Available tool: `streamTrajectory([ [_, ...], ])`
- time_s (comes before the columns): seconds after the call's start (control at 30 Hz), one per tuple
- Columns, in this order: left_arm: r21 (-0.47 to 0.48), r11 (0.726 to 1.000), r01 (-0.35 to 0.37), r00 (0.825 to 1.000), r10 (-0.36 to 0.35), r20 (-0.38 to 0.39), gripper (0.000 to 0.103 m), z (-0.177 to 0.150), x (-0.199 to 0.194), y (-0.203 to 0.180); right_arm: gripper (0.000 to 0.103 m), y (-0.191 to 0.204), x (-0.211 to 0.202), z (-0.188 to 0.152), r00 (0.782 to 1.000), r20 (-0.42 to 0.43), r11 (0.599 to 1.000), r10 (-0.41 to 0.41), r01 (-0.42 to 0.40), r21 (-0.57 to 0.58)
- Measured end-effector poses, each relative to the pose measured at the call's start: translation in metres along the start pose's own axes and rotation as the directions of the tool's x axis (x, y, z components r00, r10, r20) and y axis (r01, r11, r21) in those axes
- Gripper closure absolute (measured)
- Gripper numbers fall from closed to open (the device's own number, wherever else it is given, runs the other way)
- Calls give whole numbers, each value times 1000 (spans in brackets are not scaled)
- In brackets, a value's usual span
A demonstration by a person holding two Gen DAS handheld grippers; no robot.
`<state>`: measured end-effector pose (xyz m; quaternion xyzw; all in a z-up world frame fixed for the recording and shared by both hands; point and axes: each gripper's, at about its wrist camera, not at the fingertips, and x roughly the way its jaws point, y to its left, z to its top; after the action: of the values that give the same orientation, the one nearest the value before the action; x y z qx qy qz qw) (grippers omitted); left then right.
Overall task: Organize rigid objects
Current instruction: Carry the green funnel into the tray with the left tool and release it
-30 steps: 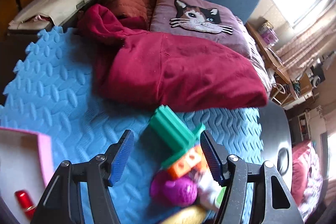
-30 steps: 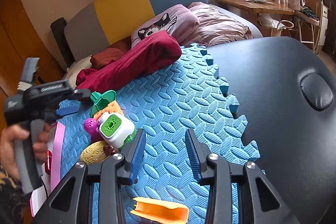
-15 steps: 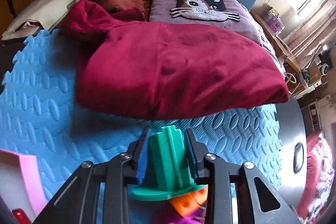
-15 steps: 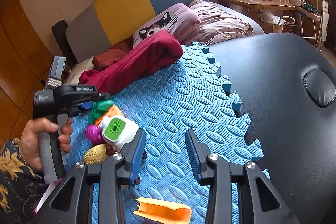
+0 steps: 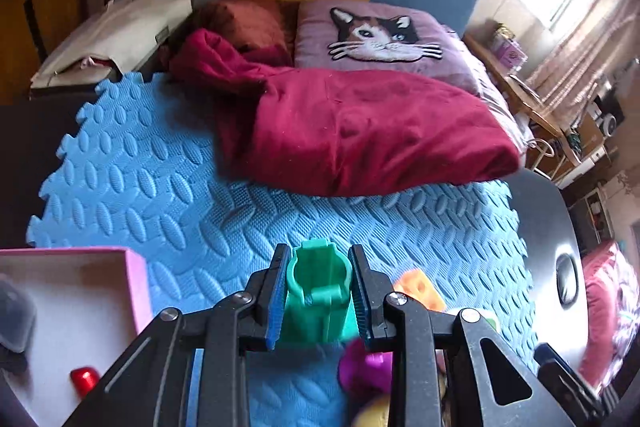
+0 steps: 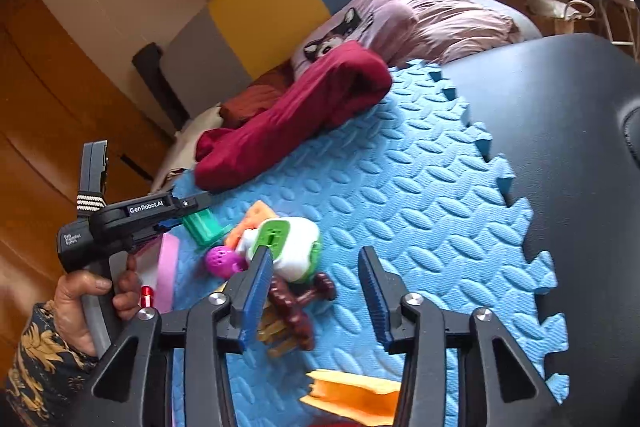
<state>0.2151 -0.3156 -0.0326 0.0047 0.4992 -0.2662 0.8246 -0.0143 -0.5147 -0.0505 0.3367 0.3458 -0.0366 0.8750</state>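
Observation:
My left gripper (image 5: pixel 318 281) is shut on a green plastic toy (image 5: pixel 318 291) and holds it above the blue foam mat (image 5: pixel 168 195). The green toy also shows in the right wrist view (image 6: pixel 202 225), gripped beside the pile. The pile holds an orange block (image 6: pixel 252 219), a purple ball (image 6: pixel 220 261), a white-and-green toy (image 6: pixel 292 243) and a dark red dumbbell (image 6: pixel 298 301). My right gripper (image 6: pixel 316 293) is open and empty above the mat, its left finger over the pile. A pink box (image 5: pixel 80 291) at lower left holds a small red piece (image 5: pixel 84 379).
A crimson cloth (image 5: pixel 360 131) and a cat pillow (image 5: pixel 380 39) lie at the mat's far edge. An orange piece (image 6: pixel 352 393) lies under my right gripper. The black table (image 6: pixel 560 131) extends to the right. A cream bag (image 5: pixel 116 35) sits at the far left.
My left gripper closed on the green toy and lifted it away from the pile, drawing back toward the pink box. My right gripper moved closer to the pile.

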Motion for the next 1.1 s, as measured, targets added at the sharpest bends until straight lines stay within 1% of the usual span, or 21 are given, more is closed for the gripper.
streamTrajectory([
  [0.07,5,1000,16,1000,-17,7,74,-6,-10,0,55,5,1,-1,1000,-8,999,29,-29,-21],
  [0.17,6,999,45,999,-45,10,74,-17,-24,-1,36,15,4,-5,999,-26,997,39,-41,-68],
  [0.2,11,999,49,999,-50,15,74,-22,-29,-1,35,19,5,-6,999,-30,995,39,-42,-88],
  [0.3,21,997,73,997,-73,19,74,-35,-44,0,34,29,10,-12,999,-49,988,6,-14,-153],
  [0.4,38,995,87,995,-89,36,74,-48,-60,-1,34,33,19,-17,996,-80,981,-34,18,-192],
  [0.57,72,989,130,990,-133,47,74,-69,-84,-3,34,41,30,-25,991,-87,959,-104,77,-274],
  [0.6,77,987,141,988,-145,48,74,-73,-88,-4,35,43,33,-26,989,-88,950,-123,91,-299],
  [0.63,82,985,149,987,-153,50,74,-77,-92,-4,41,47,35,-29,984,-77,931,-158,122,-345],
  [0.67,88,984,157,985,-162,53,74,-82,-97,-4,61,51,37,-32,981,-72,910,-179,137,-390],
  [0.7,92,982,166,984,-172,53,74,-87,-102,-4,61,54,37,-35,978,-52,895,-200,161,-417],
  [0.8,93,976,196,978,-202,59,74,-103,-119,1,61,57,38,-39,976,-37,877,-215,176,-448],
  [0.97,79,978,193,976,-200,86,74,-134,-151,26,61,53,36,-37,973,-38,883,-226,188,-430],
  [1.07,40,987,159,980,-162,118,74,-148,-168,52,61,51,36,-35,974,-50,894,-221,182,-410],
  [1.1,13,989,146,980,-146,134,74,-154,-176,64,61,51,36,-35,974,-51,895,-221,182,-408],
])
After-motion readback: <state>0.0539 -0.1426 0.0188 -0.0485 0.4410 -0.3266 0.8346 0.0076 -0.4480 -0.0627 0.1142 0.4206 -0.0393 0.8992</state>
